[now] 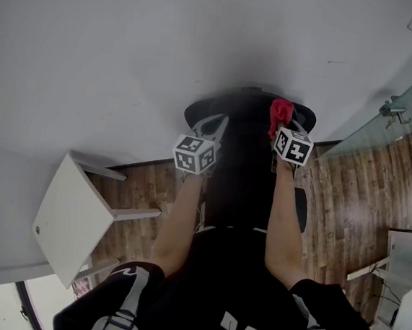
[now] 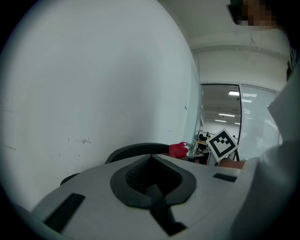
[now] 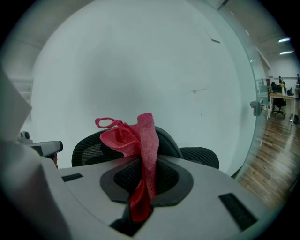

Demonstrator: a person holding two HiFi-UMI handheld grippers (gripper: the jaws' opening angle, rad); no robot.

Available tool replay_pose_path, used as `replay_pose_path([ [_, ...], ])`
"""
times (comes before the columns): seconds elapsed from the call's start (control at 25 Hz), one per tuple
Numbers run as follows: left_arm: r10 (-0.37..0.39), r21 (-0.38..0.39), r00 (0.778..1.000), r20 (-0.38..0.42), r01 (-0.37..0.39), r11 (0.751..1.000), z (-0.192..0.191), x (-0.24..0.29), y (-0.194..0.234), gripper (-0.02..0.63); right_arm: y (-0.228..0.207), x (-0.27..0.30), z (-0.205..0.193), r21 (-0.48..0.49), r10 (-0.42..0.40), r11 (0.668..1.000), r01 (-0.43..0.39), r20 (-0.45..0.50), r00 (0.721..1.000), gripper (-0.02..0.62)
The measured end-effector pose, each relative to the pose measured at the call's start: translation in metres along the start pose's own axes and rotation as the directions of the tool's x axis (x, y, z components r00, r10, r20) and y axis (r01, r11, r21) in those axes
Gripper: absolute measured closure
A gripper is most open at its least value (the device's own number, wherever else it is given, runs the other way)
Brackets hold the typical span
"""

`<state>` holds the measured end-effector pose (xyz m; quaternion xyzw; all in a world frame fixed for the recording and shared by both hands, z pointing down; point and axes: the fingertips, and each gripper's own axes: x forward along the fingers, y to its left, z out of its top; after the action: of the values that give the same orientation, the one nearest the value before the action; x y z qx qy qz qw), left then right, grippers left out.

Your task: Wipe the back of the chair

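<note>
chair back (image 3: 91,151): black mesh, curved | right tool (image 3: 142,190) grips red cloth (image 3: 137,136) (bunched)

Black mesh office chair (image 1: 251,107): one
Red knitted cloth (image 3: 140,140): one
Grey hand-held grippers: two, the left gripper (image 2: 152,180) and the right gripper (image 3: 140,185)
Black-and-white marker cubes: two, the left cube (image 1: 195,154) and the right cube (image 1: 293,146)
White square-topped table (image 1: 63,219): one plainly seen
Glass panel with metal handle (image 1: 408,100): one
</note>
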<state>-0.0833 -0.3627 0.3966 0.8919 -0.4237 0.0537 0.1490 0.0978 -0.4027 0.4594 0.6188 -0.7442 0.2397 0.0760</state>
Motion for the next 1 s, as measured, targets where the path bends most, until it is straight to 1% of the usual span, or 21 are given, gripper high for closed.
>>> replay_pose_path([
  [0.24,-0.005,0.002,1.0,0.009,0.005,1.0,0.001,-0.01,-0.006,0.581,-0.014,-0.016,-0.002,0.025,-0.048,0.999,0.047,0.013,0.999,0.528],
  [0.36,-0.004,-0.001,1.0,0.013,0.004,1.0,0.001,-0.016,-0.009,0.581,-0.02,-0.024,-0.002,0.05,-0.056,0.997,0.056,0.012,0.998,0.526],
  [0.52,-0.01,-0.005,1.0,0.021,0.01,1.0,0.003,-0.022,-0.017,0.581,-0.024,-0.04,0.002,0.059,-0.058,0.997,0.056,0.027,0.998,0.526],
  [0.64,-0.017,-0.006,1.0,0.021,0.017,1.0,0.0,-0.029,-0.024,0.581,-0.025,-0.051,-0.003,0.061,-0.055,0.997,0.053,0.033,0.998,0.525],
  [0.8,-0.02,-0.016,1.0,0.016,0.02,1.0,-0.011,-0.04,-0.028,0.581,-0.02,-0.063,-0.015,0.064,-0.052,0.997,0.051,0.022,0.998,0.525],
  [1.0,-0.013,-0.026,1.0,0.012,0.014,1.0,-0.017,-0.053,-0.03,0.581,-0.008,-0.073,-0.021,0.056,-0.036,0.998,0.035,0.011,0.999,0.525],
])
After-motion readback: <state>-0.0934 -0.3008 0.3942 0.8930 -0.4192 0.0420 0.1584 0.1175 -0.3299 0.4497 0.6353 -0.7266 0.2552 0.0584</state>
